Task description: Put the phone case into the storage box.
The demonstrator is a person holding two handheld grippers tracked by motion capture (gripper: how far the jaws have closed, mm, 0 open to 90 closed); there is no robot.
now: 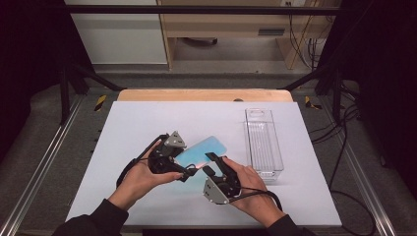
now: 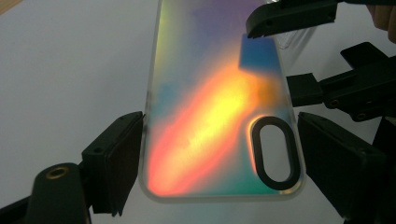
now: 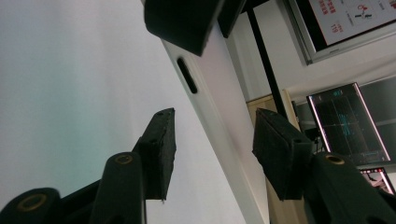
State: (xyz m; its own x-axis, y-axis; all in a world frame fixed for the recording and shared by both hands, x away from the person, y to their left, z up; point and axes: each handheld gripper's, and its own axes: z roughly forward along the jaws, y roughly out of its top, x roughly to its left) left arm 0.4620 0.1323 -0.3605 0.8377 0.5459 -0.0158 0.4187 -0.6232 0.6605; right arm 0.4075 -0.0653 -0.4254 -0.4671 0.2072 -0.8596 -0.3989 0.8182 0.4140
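Note:
An iridescent phone case (image 1: pixel 202 147) is held above the white table (image 1: pixel 142 118) between both hands. In the left gripper view the phone case (image 2: pixel 210 116) glows orange and blue, with an oval camera hole near its lower right. My left gripper (image 2: pixel 219 154) is shut on it across its width, one pad on each long edge; from above the left gripper (image 1: pixel 184 164) sits at the case's near left end. My right gripper (image 1: pixel 212 164) comes in from the near right. Its jaws straddle the case's side edge (image 3: pixel 210 121) with gaps on both sides, so the right gripper (image 3: pixel 215 140) is open.
A clear, empty plastic bin (image 1: pixel 263 142) lies lengthwise on the right part of the table. Black frame bars and cables run along both sides, and a wooden shelf stands behind. A screen (image 3: pixel 345 121) shows at the far right.

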